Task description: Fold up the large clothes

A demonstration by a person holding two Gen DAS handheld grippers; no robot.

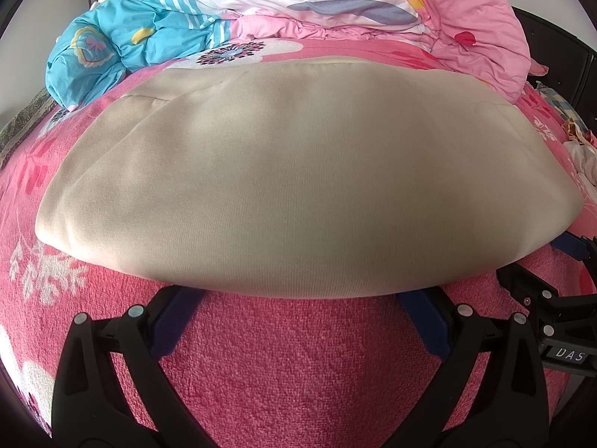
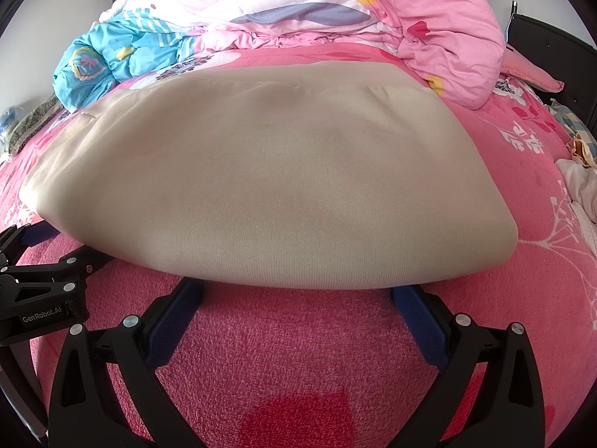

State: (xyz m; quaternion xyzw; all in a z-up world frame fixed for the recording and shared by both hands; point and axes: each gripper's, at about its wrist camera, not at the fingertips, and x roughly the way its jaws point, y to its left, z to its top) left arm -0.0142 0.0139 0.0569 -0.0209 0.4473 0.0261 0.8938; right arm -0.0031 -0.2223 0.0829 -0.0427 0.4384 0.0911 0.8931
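A folded beige garment (image 1: 298,171) lies flat on the pink floral bed cover (image 1: 298,366); it also shows in the right wrist view (image 2: 276,179). My left gripper (image 1: 298,298) is open, its blue fingertips slid under the garment's near edge, tips hidden. My right gripper (image 2: 298,291) is open in the same way, fingertips hidden under the near edge. The right gripper shows at the right of the left wrist view (image 1: 552,298); the left gripper shows at the left of the right wrist view (image 2: 41,280).
A pink patterned quilt (image 1: 373,3) and a turquoise bundle of cloth (image 1: 123,48) are heaped behind the garment. Loose light cloth (image 2: 582,186) lies at the bed's right edge. A dark headboard (image 2: 552,44) stands at the far right.
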